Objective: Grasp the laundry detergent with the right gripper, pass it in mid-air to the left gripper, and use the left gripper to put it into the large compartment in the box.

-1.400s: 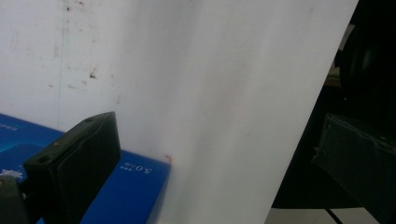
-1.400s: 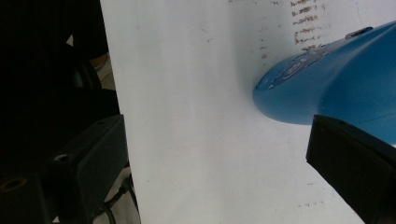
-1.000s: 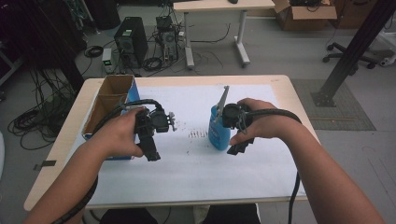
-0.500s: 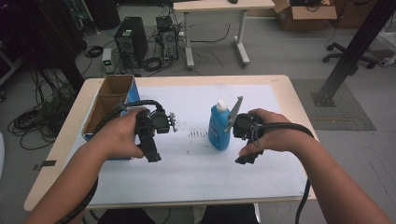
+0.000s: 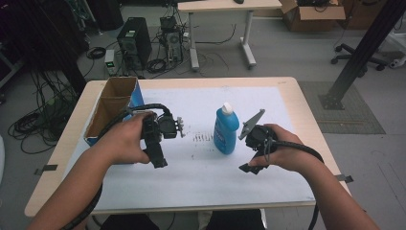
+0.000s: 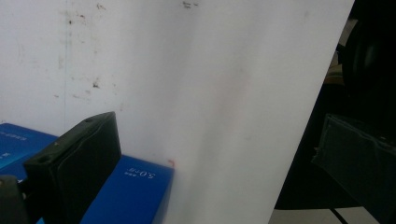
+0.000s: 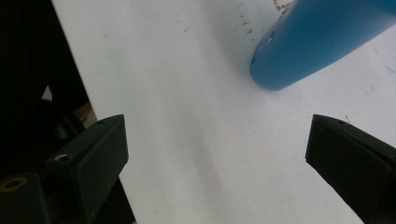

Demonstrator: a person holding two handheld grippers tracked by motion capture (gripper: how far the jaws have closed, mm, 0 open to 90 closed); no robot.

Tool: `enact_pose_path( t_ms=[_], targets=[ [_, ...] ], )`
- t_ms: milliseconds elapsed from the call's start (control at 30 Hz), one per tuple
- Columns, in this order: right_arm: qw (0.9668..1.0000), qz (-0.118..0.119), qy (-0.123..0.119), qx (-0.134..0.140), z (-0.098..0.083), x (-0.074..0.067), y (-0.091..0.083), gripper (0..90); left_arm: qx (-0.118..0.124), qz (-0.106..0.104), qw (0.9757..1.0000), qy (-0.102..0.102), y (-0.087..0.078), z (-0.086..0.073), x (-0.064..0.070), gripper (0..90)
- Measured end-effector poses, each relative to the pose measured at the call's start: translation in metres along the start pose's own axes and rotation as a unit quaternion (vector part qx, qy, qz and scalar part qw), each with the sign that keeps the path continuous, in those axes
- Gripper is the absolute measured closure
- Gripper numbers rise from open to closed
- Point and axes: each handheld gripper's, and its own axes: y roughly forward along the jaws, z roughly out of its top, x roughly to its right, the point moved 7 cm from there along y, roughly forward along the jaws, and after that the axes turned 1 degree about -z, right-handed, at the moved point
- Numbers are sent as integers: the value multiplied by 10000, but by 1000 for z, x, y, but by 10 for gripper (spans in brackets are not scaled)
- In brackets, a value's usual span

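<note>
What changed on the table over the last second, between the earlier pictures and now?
The right gripper let go of the blue bottle and drew back toward the person, jaws open. The bottle stands upright on the white sheet. The left gripper and the cardboard box stayed put.

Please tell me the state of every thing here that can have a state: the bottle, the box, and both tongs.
Blue bottle: upright on the white sheet, white cap on, free of both tongs.
Cardboard box: open at the top, at the table's left edge.
Right tongs: open, jaws wide apart with nothing between them, beside the bottle.
Left tongs: held next to the box; open or shut cannot be told.
</note>
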Motion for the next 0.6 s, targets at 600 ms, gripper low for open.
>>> enact_pose_path(
  t_ms=[600],
  targets=[
    [9798, -552, 1199, 1504, -5, 12, 28, 21, -45, -71, 9999, 96, 6, 0, 5, 2]
  ],
)
